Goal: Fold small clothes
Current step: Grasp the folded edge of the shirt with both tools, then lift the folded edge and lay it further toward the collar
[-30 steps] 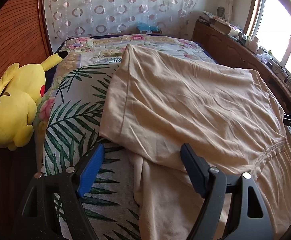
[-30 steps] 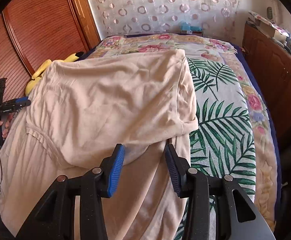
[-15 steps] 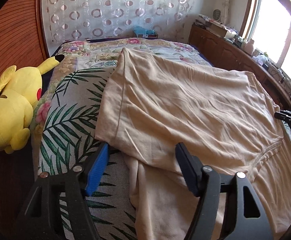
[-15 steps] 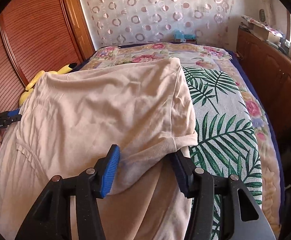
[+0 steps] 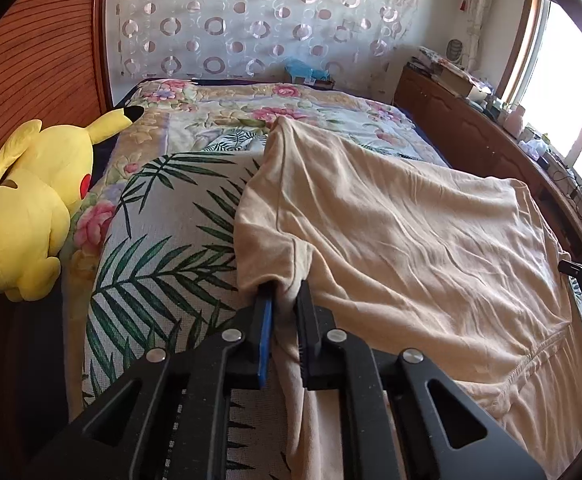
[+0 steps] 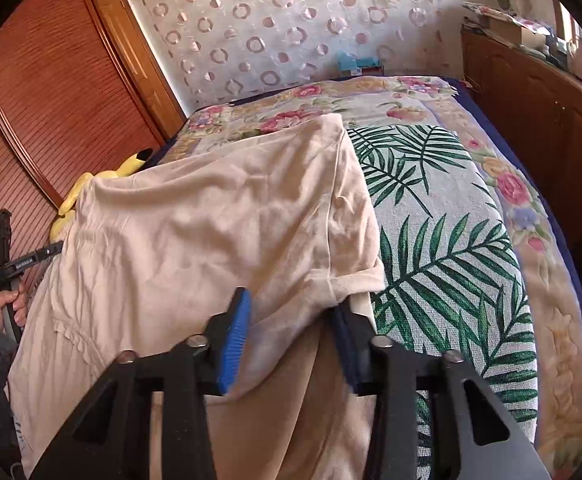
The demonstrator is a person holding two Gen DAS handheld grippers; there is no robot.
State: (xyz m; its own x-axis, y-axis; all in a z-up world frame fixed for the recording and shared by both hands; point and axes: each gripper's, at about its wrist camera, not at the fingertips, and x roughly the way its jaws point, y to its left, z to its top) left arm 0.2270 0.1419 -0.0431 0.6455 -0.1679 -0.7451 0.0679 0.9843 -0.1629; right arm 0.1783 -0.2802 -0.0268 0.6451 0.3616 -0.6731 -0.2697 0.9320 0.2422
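Between the jaws of the left gripper (image 5: 287, 296) a bunched corner of the beige garment (image 5: 391, 240) is pinched; the jaws are closing and stand almost together, pads pressing the cloth from both sides. Beyond those jaws the garment spreads wide across the bed (image 5: 163, 240), wrinkled, its stitched hem running off to the right of them. To the left of the jaws lies the palm-leaf bedspread, and further left a yellow plush toy (image 5: 31, 208) rests at the bed's edge against the wooden wardrobe (image 5: 31, 60).

At the right gripper (image 6: 291, 312) the jaws are closing too, but a clear gap remains; the garment's folded sleeve edge lies between them, and whether the pads already press it I cannot tell. Ahead of these jaws the beige cloth covers the bed's left half, leaf print to their right. Far left of them, a hand (image 6: 5, 306) holds the other gripper's handle.
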